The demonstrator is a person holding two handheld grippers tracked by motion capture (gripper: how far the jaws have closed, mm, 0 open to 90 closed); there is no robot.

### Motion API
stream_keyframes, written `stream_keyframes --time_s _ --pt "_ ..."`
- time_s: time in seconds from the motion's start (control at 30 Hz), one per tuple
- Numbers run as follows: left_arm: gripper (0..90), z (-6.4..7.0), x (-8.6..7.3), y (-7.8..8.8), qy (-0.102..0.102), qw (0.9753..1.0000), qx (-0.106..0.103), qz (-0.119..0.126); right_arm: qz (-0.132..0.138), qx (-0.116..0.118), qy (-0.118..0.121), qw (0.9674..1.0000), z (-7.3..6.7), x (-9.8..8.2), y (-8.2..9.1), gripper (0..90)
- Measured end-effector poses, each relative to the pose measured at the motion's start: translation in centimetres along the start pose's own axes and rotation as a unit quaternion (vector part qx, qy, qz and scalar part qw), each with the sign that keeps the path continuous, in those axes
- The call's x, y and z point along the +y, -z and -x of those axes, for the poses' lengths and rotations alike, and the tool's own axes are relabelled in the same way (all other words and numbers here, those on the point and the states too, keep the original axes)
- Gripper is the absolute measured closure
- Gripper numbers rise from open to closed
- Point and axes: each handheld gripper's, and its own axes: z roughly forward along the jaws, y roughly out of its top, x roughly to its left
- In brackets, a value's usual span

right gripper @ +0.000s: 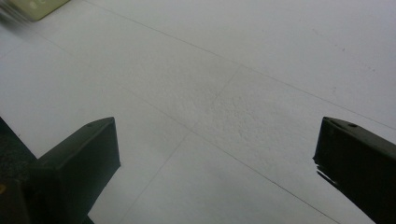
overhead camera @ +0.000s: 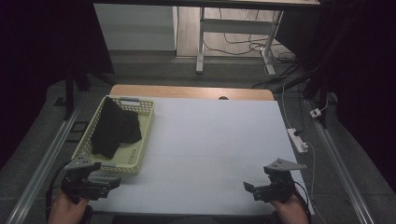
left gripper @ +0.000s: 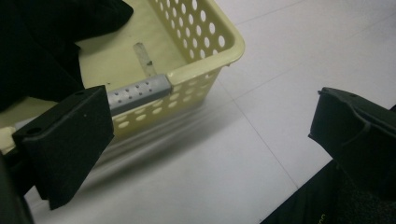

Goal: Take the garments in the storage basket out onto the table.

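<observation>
We saw a white tabletop [overhead camera: 215,144], matte and faintly grained, with thin straight seams running across it in the right gripper view. Along its far edge a strip of pale wood showed, rounded at the corners. The room around it was dim: grey carpet-like floor [overhead camera: 42,135], a metal rail on each side of the tabletop, dark curtains at the left and right. Beyond the far edge stood the white metal legs of another desk [overhead camera: 201,42] with loose cables on the wooden floor beneath it, and a white power strip [overhead camera: 297,140] lay on the floor just right of the tabletop.

At the near left of the tabletop sat a pale yellow plastic basket [overhead camera: 145,122], rectangular, its walls pierced with rows of round holes and its near handle wrapped in a grey perforated grip. Inside it lay a black cloth [overhead camera: 114,127], soft and crumpled, heaped toward the far left corner and draped up over the far left rim.

The left gripper [overhead camera: 112,183] was held at the near left, just beside the near wall of the basket; in the left gripper view its blocky black jaws stood wide apart with nothing between them, one jaw in front of the grey handle. The right gripper [overhead camera: 251,188] hung at the near right, well apart from the basket, its jaws likewise spread over bare tabletop.
</observation>
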Motion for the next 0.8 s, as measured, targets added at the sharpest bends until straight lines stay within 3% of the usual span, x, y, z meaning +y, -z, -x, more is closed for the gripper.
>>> stream_keyframes --time_s 0.1,0.5,0.8 --pt "0.0 0.0 0.1 0.0 -0.005 0.9999 0.009 0.001 -0.001 0.001 -0.001 1.0000 0.0 0.0 0.0 0.1" --pt "0.0 -0.7 1.0 -0.1 -0.011 0.9999 0.012 -0.001 -0.004 0.002 -0.001 1.0000 0.1 0.1 -0.1 0.1" --pt "0.0 -1.7 1.9 -0.6 -0.013 0.9999 -0.006 -0.002 -0.009 0.003 -0.001 1.0000 0.0 0.1 -0.2 0.2"
